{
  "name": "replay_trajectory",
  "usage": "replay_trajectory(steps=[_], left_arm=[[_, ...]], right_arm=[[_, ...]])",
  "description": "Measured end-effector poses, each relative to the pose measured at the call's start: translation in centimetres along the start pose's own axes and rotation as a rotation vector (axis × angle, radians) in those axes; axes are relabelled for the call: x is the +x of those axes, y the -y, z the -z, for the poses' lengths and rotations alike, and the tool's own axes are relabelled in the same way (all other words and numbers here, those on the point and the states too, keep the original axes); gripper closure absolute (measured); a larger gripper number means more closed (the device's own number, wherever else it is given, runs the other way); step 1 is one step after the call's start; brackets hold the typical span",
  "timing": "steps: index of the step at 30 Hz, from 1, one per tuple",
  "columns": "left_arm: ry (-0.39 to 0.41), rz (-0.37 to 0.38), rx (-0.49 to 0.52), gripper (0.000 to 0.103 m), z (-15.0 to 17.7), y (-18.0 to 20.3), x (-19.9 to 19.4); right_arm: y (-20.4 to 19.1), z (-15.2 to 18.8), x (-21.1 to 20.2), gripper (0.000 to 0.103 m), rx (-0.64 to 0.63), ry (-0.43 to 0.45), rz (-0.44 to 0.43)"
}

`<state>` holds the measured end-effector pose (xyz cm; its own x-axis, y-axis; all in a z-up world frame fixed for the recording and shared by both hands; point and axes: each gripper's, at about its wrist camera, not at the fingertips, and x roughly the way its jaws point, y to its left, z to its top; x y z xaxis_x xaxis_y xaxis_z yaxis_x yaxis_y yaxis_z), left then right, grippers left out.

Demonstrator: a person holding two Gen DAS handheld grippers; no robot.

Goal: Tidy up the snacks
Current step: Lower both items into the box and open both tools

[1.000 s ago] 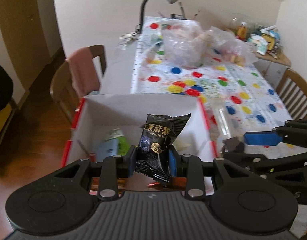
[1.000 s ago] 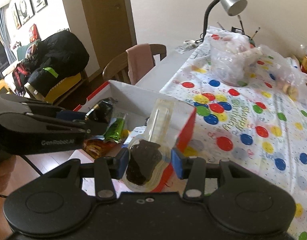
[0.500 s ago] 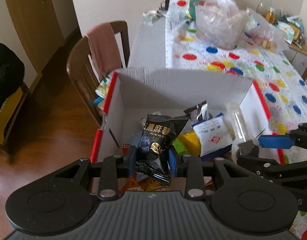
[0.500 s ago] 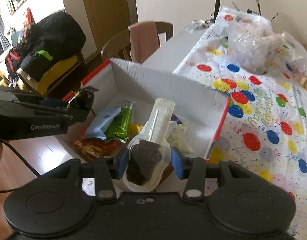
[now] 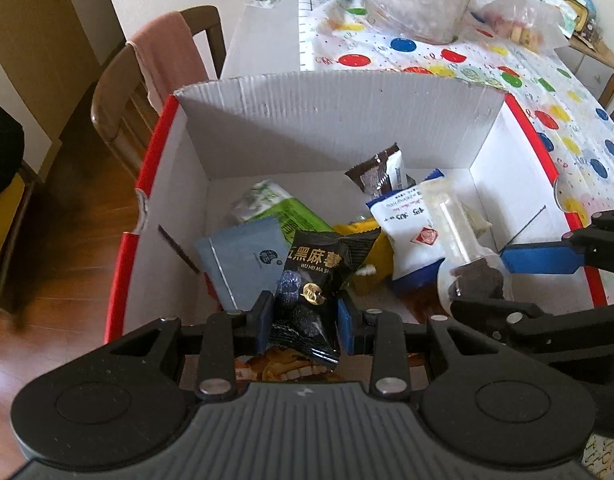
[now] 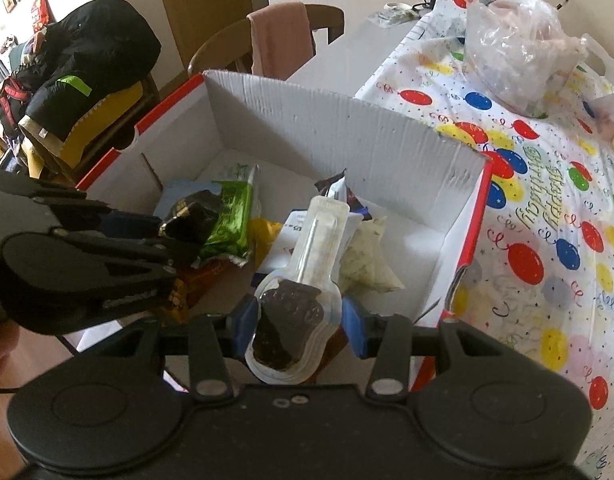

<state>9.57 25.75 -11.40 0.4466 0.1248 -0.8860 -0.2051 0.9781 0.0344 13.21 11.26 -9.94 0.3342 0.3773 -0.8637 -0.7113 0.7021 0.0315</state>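
My left gripper [image 5: 303, 316] is shut on a black snack packet [image 5: 313, 280] with gold lettering, held over the near part of the white cardboard box [image 5: 339, 120]. My right gripper [image 6: 297, 320] is shut on a clear plastic-wrapped chocolate stick snack [image 6: 295, 308], also over the box [image 6: 347, 136]. The box holds several snacks: a green packet [image 5: 295, 216], a grey-blue packet [image 5: 243, 256], a white and blue packet [image 5: 411, 236] and a brown packet [image 5: 381, 172]. The right gripper [image 5: 507, 276] shows at the right of the left wrist view; the left gripper [image 6: 163, 236] shows at the left of the right wrist view.
The box has red outer sides and stands at the edge of a table with a balloon-print cloth [image 6: 547, 220]. A clear plastic bag [image 6: 515, 48] lies farther back. A wooden chair with a pink cloth [image 5: 163, 60] stands left of the table. A black coat [image 6: 87, 52] lies at left.
Both grippers have moved forward and down over the box, each still holding its snack. The box interior now fills both views.
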Motion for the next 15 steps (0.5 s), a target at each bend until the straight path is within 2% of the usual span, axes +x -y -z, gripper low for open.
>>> replay_trajectory(steps=[9, 15], left_arm=[[0.011, 0.022, -0.02, 0.07, 0.3, -0.2, -0.2], [0.049, 0.024, -0.032, 0.058, 0.5, -0.2, -1.7]], right_arm=[[0.1, 0.1, 0.1, 0.058, 0.013, 0.0, -0.007], [0.8, 0.2, -0.8, 0.05, 0.035, 0.03, -0.024]])
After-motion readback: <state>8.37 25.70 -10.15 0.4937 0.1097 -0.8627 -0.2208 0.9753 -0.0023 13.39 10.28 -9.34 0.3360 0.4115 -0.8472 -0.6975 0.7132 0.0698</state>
